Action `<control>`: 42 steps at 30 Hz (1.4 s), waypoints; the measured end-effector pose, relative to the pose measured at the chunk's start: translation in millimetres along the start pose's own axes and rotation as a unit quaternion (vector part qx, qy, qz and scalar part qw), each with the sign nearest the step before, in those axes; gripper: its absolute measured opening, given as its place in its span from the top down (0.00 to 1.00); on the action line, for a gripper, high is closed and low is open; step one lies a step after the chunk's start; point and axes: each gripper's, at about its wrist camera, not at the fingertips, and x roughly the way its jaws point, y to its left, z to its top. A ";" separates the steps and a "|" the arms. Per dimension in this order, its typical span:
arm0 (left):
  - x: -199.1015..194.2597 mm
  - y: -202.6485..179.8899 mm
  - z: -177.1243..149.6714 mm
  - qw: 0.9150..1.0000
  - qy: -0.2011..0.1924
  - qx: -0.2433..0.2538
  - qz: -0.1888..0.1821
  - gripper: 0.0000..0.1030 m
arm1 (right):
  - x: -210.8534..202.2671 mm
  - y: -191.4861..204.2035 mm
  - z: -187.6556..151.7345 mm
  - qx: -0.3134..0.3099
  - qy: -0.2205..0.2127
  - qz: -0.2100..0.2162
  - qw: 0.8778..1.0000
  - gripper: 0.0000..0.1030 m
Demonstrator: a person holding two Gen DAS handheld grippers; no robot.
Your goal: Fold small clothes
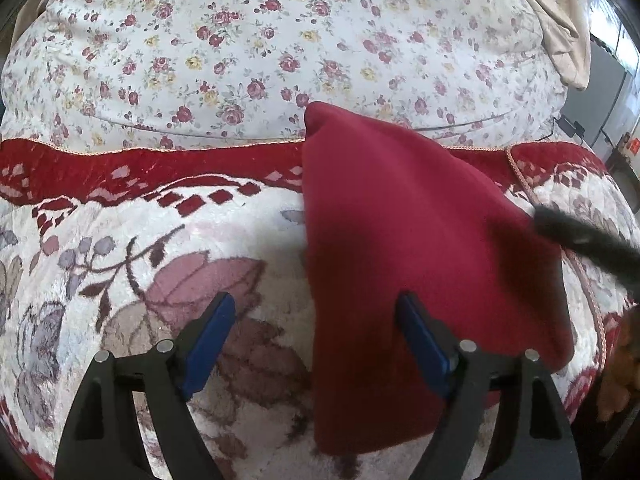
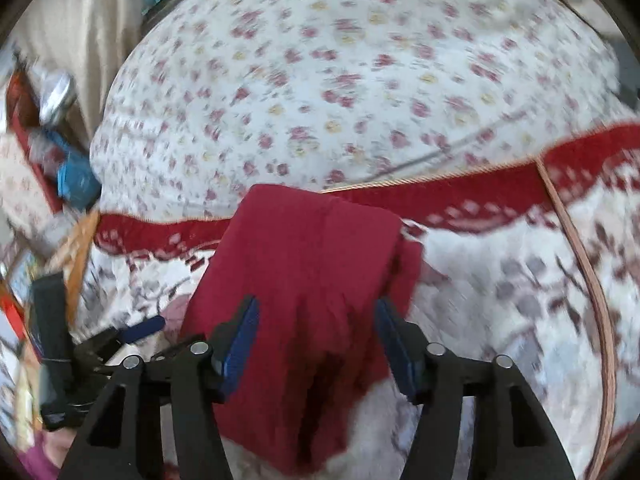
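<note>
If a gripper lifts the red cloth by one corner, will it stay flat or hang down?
The red cloth would probably hang limp: it lies folded in soft layers with wrinkles near the right gripper, whose jaws stand apart. It looks light and thick like fleece, so it should not slip easily. Its folds may open, since nothing holds them on the plush blanket.

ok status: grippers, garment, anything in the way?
Left gripper open, empty. Right gripper open, straddling the red garment, not pinching. Garment folded on floral blanket. Nothing in the way.
</note>
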 end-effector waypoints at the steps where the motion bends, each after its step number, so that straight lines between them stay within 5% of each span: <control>1: 1.1 0.3 0.5 1.000 0.000 -0.001 0.000 0.18 | 12.0 4.8 1.1 -0.018 0.006 -0.011 1.000 0.51; 10: 15.4 1.9 7.2 1.000 0.006 -0.004 -0.002 0.12 | 88.5 -0.4 12.1 -0.065 0.036 -0.043 0.996 0.53; 20: 13.1 4.4 6.7 1.000 0.007 -0.010 -0.007 0.12 | 43.0 -7.1 17.7 -0.016 0.043 -0.020 0.999 0.45; 26: 6.1 9.9 13.7 0.999 -0.015 -0.031 -0.040 0.12 | 58.9 -38.0 -3.3 0.049 0.076 -0.006 0.996 0.41; 33: 24.3 10.5 12.8 0.997 0.019 -0.048 -0.061 0.11 | 54.0 -41.7 -2.4 0.056 0.077 0.009 0.995 0.35; 37: 20.0 9.5 16.6 0.996 0.015 -0.046 -0.078 0.11 | 36.2 -60.5 -4.3 0.085 0.036 0.020 0.996 0.06; 42: 32.9 9.5 22.4 0.992 0.039 -0.055 -0.106 0.04 | 54.6 -92.2 -8.9 0.156 0.057 0.094 0.982 0.05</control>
